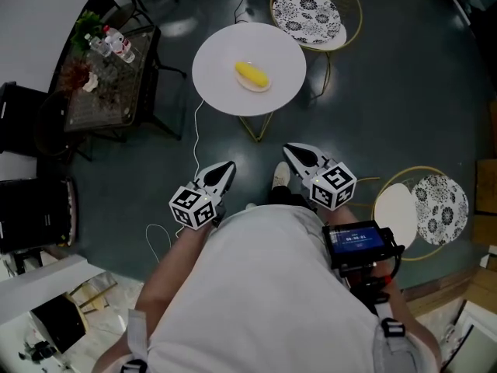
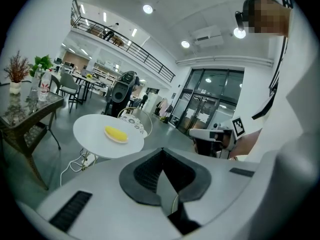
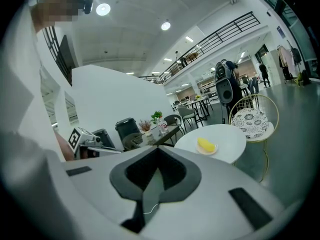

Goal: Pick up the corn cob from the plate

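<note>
Corn cob [image 1: 251,74] lies on its plate [image 1: 265,88] on the round table [image 1: 221,92], well ahead of your left tool [image 1: 227,167] and right tool [image 1: 291,151]. Left gripper view: jaws together, nothing held. Right gripper view: jaws together, likewise empty.

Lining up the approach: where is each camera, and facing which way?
Head view: on the head, steeply down at corn cob and round table; torso, left gripper, right gripper show.
Left gripper view: on that gripper, along shut jaws toward the table; right gripper shows.
Right gripper view: likewise, toward the table; left gripper shows.
Shared: all three see the corn cob.
</note>
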{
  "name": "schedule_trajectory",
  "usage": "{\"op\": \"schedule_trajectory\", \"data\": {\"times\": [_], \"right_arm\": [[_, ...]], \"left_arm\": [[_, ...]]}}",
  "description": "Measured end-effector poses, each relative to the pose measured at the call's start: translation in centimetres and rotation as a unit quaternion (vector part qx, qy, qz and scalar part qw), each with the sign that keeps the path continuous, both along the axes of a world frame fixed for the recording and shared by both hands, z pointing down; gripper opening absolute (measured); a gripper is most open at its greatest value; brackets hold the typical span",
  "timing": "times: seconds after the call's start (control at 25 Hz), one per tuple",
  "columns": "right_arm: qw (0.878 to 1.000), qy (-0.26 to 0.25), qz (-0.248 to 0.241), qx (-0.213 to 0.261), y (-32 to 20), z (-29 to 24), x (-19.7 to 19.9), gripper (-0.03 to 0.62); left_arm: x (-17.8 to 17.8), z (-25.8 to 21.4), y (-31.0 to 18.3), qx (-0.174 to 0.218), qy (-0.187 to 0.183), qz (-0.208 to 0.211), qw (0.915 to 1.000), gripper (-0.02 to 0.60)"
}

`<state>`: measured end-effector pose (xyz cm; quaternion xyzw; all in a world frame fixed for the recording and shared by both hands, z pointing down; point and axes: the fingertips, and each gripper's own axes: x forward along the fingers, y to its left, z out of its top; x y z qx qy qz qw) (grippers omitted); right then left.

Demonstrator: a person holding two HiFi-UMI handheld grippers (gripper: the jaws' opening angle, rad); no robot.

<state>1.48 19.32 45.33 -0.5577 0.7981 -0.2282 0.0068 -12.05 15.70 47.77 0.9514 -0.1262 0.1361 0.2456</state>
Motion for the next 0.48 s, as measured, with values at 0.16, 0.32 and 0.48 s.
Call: {"op": "schedule_trajectory", "data": {"times": [0.16, 0.32, 0.48], "right_arm": [[1.0, -0.002, -0.005, -0.001, -0.6, 0.2, 0.3, 0.008], [1.0, -0.001, -0.009, -0.003, -1.2, 0.2, 0.4, 0.008], [1.0, -0.001, -0.01, -0.003, -1.2, 0.4, 0.5, 0.008]], "left_arm": [[0.2, 0.2, -0.5, -0.001, -0.003, -0.005, 1.0, 0.005], [0.2, 0.1, -1.0, -0.003, -0.004, -0.009, 1.0, 0.006], [0.3, 0.2, -1.0, 0.0, -0.003, -0.011, 0.9999, 0.006]]}}
